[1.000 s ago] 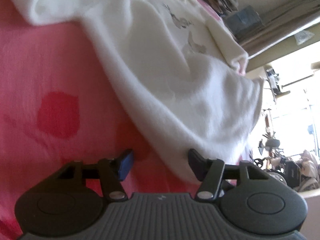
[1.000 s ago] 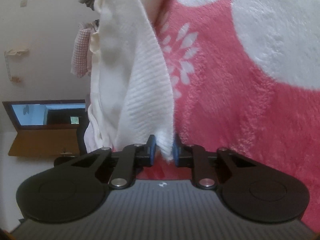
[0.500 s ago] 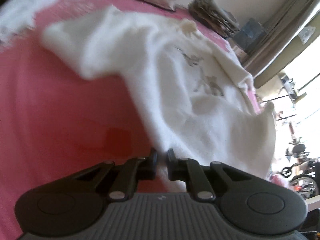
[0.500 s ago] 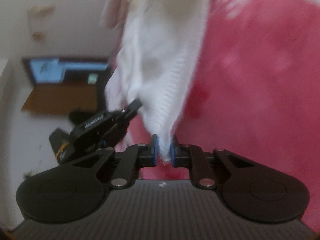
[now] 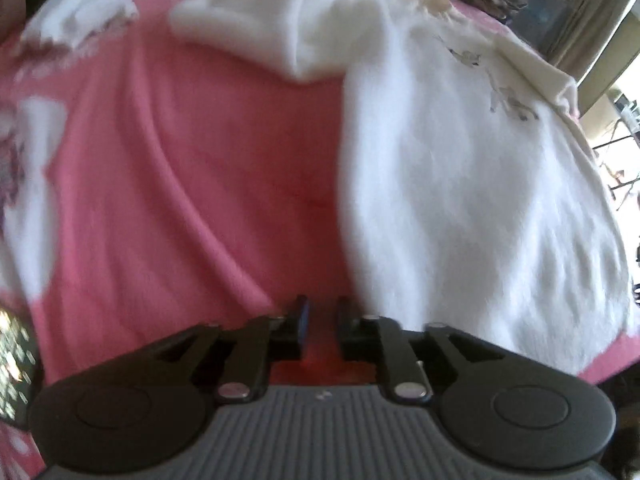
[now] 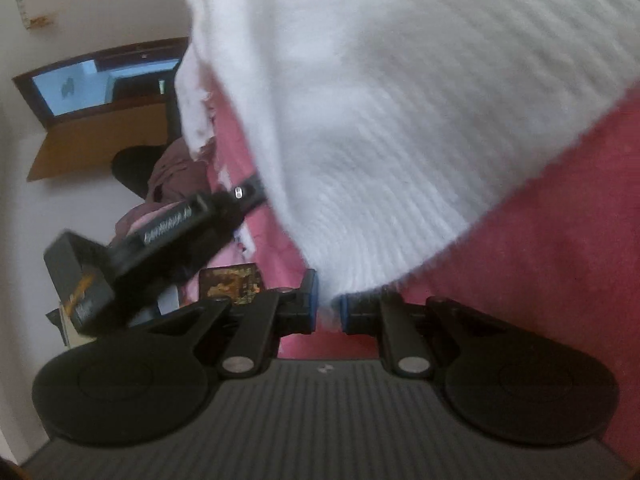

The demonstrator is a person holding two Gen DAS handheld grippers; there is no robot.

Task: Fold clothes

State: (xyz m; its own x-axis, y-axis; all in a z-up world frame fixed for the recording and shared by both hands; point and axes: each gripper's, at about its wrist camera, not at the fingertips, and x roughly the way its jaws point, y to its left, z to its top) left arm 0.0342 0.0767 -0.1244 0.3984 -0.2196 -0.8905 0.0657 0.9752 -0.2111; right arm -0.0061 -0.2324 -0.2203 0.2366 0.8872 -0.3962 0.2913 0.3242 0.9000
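Fuzzy white sweater (image 5: 460, 184) on pink fleece blanket (image 5: 168, 184); right claw (image 6: 329, 308) pinches its ribbed hem, left claw (image 5: 322, 320) opening, empty.

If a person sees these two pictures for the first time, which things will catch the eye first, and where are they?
First comes the white sweater, spread over the right half of the left wrist view on a pink blanket. In the right wrist view its ribbed hem is pinched in the right claw at the bottom centre. The left claw is opening, with only blanket in its gap.
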